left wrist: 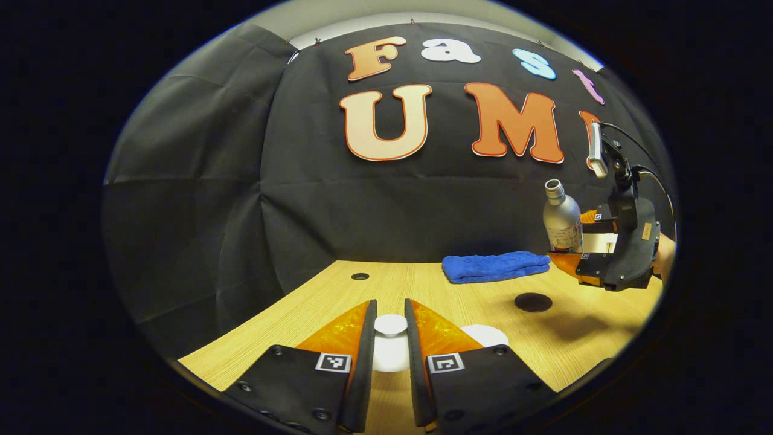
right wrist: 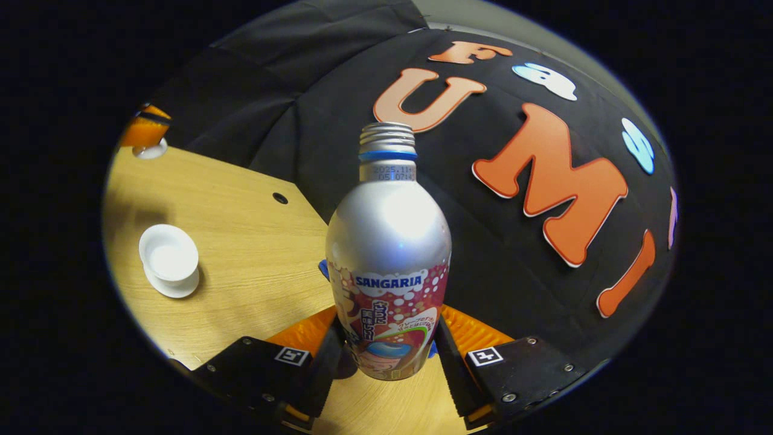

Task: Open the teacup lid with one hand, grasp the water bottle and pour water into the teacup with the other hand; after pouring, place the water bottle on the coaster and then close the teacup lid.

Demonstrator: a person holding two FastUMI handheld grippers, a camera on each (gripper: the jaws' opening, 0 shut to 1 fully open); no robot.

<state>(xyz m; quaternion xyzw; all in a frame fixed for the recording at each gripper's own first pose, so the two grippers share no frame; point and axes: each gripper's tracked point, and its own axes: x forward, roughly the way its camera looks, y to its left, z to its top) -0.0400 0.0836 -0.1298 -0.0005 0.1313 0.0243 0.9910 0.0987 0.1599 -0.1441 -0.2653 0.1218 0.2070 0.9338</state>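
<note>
L gripper (left wrist: 390, 338) jaws pinch the lid (left wrist: 390, 324), keeping teacup (right wrist: 168, 255) uncovered; R gripper (right wrist: 389, 350) jaws clamp the bottle (right wrist: 389, 254) upright, lifted for pouring, I think.

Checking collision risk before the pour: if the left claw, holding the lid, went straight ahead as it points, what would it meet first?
Probably the booth wall: past the teacup lid in the left claw, the table leads to it. The blue towel lies off right.
</note>
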